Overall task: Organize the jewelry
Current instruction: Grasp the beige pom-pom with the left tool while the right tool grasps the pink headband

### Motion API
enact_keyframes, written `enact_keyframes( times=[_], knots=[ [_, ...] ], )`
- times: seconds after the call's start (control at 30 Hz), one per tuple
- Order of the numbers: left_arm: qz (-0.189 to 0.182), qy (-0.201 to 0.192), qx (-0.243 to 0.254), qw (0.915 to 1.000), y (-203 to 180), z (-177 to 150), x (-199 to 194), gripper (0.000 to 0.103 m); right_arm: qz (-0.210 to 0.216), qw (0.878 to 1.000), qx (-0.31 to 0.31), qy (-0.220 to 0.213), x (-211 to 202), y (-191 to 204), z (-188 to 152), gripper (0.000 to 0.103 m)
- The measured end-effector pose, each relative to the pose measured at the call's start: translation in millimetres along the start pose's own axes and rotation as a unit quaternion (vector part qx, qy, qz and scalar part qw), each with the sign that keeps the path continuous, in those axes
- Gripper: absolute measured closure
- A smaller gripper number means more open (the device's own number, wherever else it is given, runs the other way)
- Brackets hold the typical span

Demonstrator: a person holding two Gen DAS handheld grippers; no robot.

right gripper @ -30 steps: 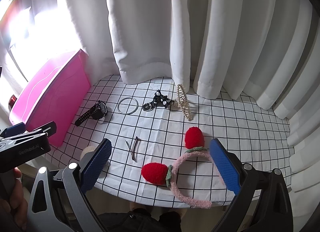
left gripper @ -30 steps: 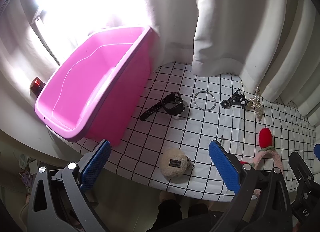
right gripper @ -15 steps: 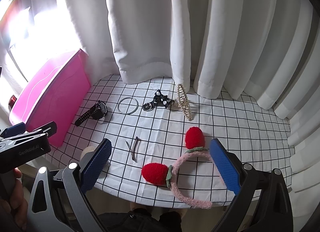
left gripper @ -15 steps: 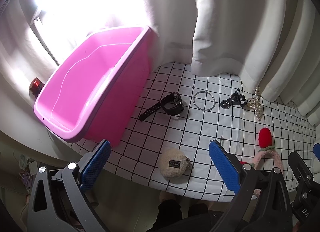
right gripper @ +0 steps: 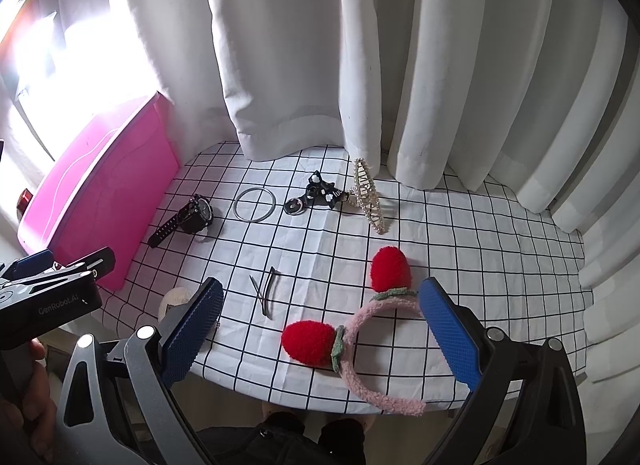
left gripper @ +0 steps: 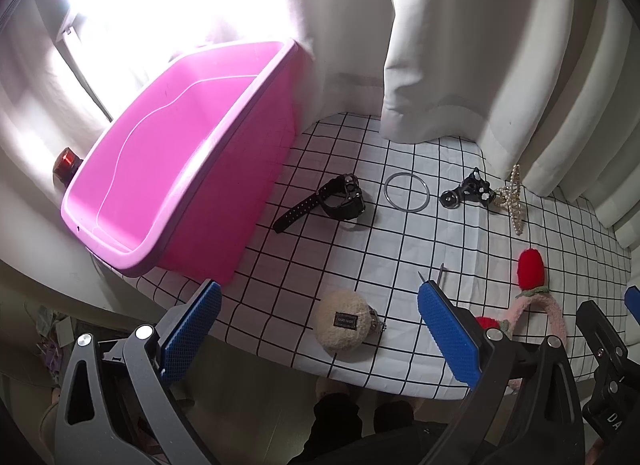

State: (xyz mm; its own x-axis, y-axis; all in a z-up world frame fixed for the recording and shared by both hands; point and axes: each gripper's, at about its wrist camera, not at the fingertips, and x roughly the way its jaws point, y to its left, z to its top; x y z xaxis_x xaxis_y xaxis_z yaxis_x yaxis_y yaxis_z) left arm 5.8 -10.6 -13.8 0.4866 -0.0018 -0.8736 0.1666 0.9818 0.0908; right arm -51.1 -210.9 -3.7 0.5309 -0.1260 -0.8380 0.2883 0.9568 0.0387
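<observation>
While both hover over the checked table [right gripper: 460, 225], the left hand-held gripper [left gripper: 320, 329] and right hand-held gripper [right gripper: 322, 329] gape wide, holding nothing.

My table's black-gridded white cloth [right gripper: 460, 233] carries a pink plastic bin [left gripper: 168, 193], black wristwatch [left gripper: 340, 201], silver bangle [right gripper: 254, 203], pearl claw clip [right gripper: 369, 195] and strawberry-eared pink plush headband [right gripper: 360, 349].

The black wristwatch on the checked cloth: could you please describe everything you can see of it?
The black wristwatch has a chunky round case and a perforated, rubbery-looking strap. It lies unbuckled, one strap end stretched toward the pink bin but not touching it. The silver ring lies apart beside it. Neither gripper touches it.
</observation>
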Motion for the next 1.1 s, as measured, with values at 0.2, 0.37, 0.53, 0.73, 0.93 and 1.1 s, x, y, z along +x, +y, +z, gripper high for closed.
enact_keyframes(
  times=[0.2,0.37,0.53,0.73,0.93,1.1],
  knots=[
    [-0.024,0.03,-0.008,0.9992,1,-14,20,0.006,0.019,1.0,0.009,0.023,14,-12,-11,0.009],
    [-0.026,0.055,-0.002,0.9981,1,-35,46,0.006,0.033,0.998,0.021,0.045,32,-25,-24,0.009],
    [-0.047,0.07,-0.019,0.9963,5,-51,73,0.006,0.031,0.997,0.037,0.064,52,-48,-41,0.009],
    [-0.045,0.079,-0.015,0.9957,1,-65,107,0.006,0.001,0.995,0.052,0.082,81,-85,-56,0.009],
    [-0.048,0.077,-0.02,0.9957,-2,-67,128,0.006,-0.028,0.994,0.044,0.095,118,-110,-58,0.009],
    [-0.05,0.086,-0.024,0.9948,-7,-70,143,0.006,-0.038,0.992,0.005,0.117,148,-120,-59,0.009]
  ],
)
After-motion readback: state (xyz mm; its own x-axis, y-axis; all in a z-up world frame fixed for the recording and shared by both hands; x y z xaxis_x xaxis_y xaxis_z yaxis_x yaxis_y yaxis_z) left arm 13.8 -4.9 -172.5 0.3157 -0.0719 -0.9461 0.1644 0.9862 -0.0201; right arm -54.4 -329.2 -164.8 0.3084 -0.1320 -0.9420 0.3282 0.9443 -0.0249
